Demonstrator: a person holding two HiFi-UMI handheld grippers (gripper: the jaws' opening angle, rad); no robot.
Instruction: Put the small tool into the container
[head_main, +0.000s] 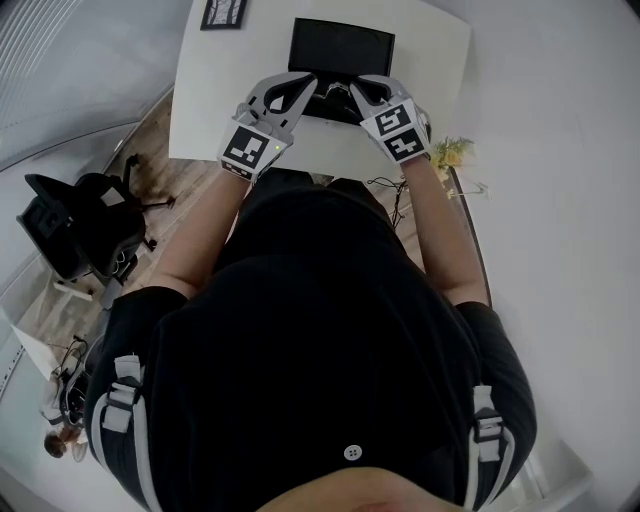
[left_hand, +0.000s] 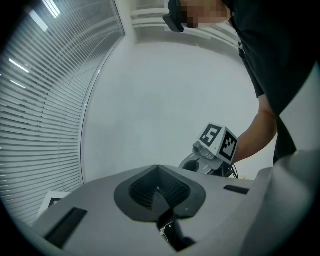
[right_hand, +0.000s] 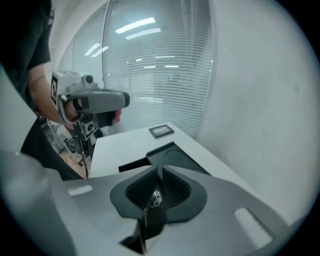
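Observation:
The black container (head_main: 342, 48) rests on the white table (head_main: 210, 100); in the right gripper view the black container (right_hand: 175, 156) lies just beyond my jaws. My right gripper (right_hand: 159, 172) is shut, with a small metal tool (right_hand: 155, 198) pinched between its pads and a thin shaft hanging below. My left gripper (left_hand: 159, 172) is shut with its pads pressed together, and it points up at a bare wall. In the head view the left gripper (head_main: 305, 88) and right gripper (head_main: 356, 90) hover side by side at the container's near edge.
A small dark framed plate (head_main: 222, 14) lies at the table's far left corner; the same framed plate (right_hand: 161, 131) appears in the right gripper view. A black office chair (head_main: 75, 225) stands on the floor to the left. Window blinds (left_hand: 35, 100) run along the left.

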